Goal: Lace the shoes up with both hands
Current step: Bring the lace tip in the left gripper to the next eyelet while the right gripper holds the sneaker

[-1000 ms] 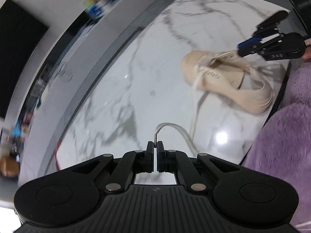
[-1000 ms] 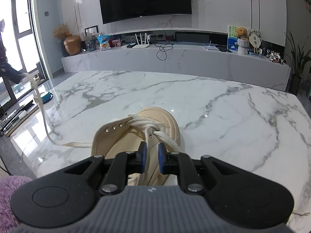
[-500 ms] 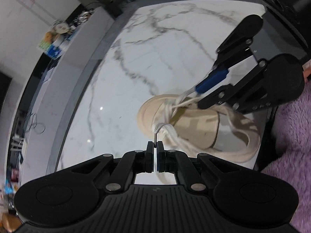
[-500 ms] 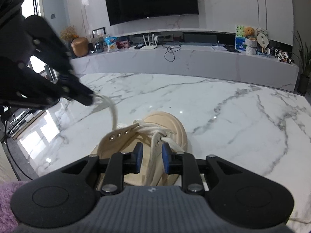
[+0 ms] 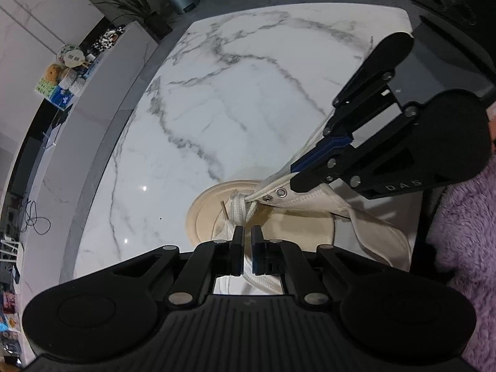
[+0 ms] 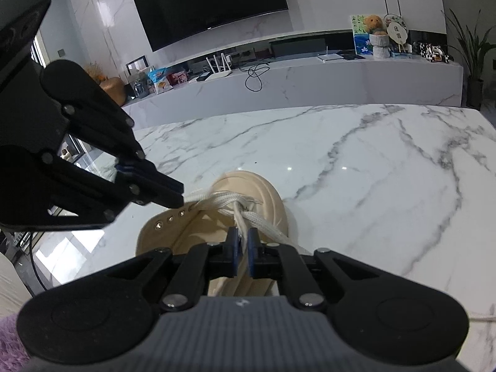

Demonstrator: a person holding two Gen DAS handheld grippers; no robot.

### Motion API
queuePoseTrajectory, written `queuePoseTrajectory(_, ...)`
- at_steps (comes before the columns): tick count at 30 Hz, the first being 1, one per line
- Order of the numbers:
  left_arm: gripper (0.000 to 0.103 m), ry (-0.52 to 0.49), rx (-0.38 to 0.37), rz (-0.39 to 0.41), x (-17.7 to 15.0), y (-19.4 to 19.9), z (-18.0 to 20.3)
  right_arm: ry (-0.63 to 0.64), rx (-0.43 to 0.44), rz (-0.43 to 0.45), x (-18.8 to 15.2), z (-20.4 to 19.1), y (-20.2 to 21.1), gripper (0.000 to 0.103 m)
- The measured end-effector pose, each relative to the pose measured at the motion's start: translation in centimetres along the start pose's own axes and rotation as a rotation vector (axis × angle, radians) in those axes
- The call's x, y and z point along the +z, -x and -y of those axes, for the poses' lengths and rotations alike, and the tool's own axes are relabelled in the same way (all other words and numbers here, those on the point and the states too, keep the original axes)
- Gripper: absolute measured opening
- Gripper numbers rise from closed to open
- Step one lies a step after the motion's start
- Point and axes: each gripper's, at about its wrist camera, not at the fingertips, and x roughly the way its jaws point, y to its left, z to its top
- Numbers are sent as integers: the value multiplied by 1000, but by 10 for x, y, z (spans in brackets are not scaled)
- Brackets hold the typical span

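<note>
The heel of the cream shoe point(image 6: 248, 198) is cut off behind the body of the right hand-held gripper point(image 6: 243, 245) in its own view, and in the left view the shoe's near side disappears under the left hand-held gripper point(image 5: 247, 240). Where the white lace point(image 5: 240, 210) runs past the jaws is hidden in both views.

The shoe sits at 12 o'clock just ahead of each hand-held gripper. The right jaws have just been closing and now pinch a lace strand between the blue pads point(image 6: 237, 245). The left jaws have just been opening to a narrow gap; lace lies between them, but whether the pads press on it I cannot tell. In the right view the left hand-held gripper comes in from 9 o'clock, its tip at the shoe's eyelet row point(image 6: 170, 218).

The tabletop point(image 6: 372, 167) is white marble with grey veins. Beyond it at 12 o'clock stand a long low cabinet point(image 6: 310, 83) and a dark wall television point(image 6: 210, 3); a purple fluffy fabric point(image 5: 465, 232) lies at 3 o'clock in the left view.
</note>
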Motion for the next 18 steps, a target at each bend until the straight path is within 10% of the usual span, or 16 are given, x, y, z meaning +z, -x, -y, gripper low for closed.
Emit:
queuePoseTrajectory(6, 42, 99, 19, 19, 0, -1, -9, -4, -1, 2, 0, -1, 0, 8)
queuePoseTrajectory(18, 6, 195, -18, -34, -4, -17, -23, -32, -7, 15, -2, 3, 2, 7)
